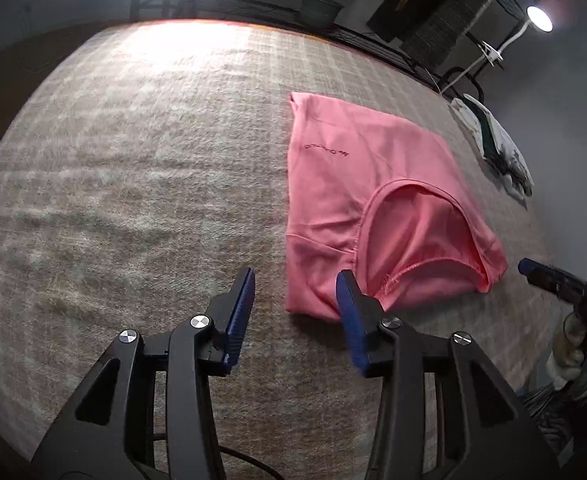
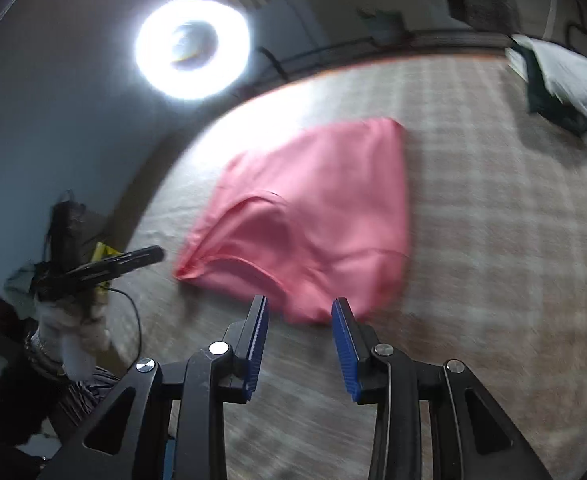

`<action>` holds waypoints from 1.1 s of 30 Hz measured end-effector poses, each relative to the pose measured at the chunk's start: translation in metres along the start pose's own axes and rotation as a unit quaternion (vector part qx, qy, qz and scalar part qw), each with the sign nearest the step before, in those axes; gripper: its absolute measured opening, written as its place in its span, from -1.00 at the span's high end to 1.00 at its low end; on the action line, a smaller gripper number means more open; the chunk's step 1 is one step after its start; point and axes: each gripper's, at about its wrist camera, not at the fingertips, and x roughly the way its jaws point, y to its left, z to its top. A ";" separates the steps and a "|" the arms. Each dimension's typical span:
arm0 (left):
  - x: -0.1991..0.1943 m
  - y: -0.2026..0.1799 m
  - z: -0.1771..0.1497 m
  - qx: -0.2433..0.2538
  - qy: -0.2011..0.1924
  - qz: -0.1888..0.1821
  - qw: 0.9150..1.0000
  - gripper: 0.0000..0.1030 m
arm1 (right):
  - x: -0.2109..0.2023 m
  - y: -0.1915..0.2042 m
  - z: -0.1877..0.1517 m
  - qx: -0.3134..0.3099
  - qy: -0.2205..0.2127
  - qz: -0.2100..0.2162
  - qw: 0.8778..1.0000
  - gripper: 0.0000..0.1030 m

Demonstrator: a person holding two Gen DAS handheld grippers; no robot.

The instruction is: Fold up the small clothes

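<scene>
A pink garment (image 1: 357, 184) lies folded flat on the plaid cloth surface (image 1: 133, 160), its neck opening toward me. My left gripper (image 1: 296, 280) is open and empty above the cloth, its right finger just over the garment's near left corner. The right gripper shows at the right edge of the left wrist view (image 1: 533, 270). In the right wrist view the pink garment (image 2: 317, 208) lies ahead, blurred. My right gripper (image 2: 300, 304) is open and empty, hovering at the garment's near edge. The left gripper (image 2: 141, 258) shows at the left there, held by a gloved hand.
A pile of white and dark green clothes (image 1: 497, 144) lies at the cloth's far right edge; it also shows in the right wrist view (image 2: 565, 92). A ring light (image 2: 192, 49) glares behind the table. A cable (image 2: 133, 320) hangs at the left edge.
</scene>
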 end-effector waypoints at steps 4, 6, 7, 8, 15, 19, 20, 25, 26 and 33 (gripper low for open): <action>0.018 0.007 0.004 -0.028 0.018 -0.005 0.999 0.17 | 0.028 0.036 0.000 -0.106 0.030 -0.042 0.993 0.22; 0.024 0.006 0.006 -0.029 0.022 -0.004 0.999 0.17 | 0.044 0.038 -0.003 -0.141 0.050 -0.086 0.985 0.23; 0.026 0.005 0.006 -0.028 0.023 -0.004 0.999 0.17 | 0.051 0.037 -0.004 -0.148 0.063 -0.101 0.982 0.23; 0.026 0.004 0.007 -0.025 0.023 -0.004 0.999 0.17 | 0.057 0.034 -0.006 -0.155 0.079 -0.110 0.979 0.43; 0.032 -0.006 0.001 0.011 0.028 0.029 0.999 0.17 | 0.041 0.012 -0.014 -0.130 0.086 -0.078 0.985 0.89; 0.030 -0.013 -0.006 0.035 0.026 0.060 0.997 0.17 | 0.024 0.019 -0.010 -0.114 0.061 -0.054 0.990 0.26; 0.026 -0.011 -0.007 0.025 0.023 0.055 0.998 0.17 | 0.019 0.019 -0.006 -0.107 0.050 -0.045 0.992 0.13; 0.002 0.016 -0.008 -0.095 0.004 -0.044 0.994 0.17 | -0.005 -0.014 0.022 -0.031 -0.014 -0.007 0.999 -0.26; 0.001 0.021 -0.010 -0.120 0.006 -0.065 0.991 0.17 | -0.005 -0.020 0.026 -0.015 -0.017 -0.004 1.000 -0.26; 0.024 0.024 -0.023 -0.200 0.057 -0.143 0.968 0.17 | 0.025 -0.096 0.046 0.132 -0.009 0.029 0.991 -0.24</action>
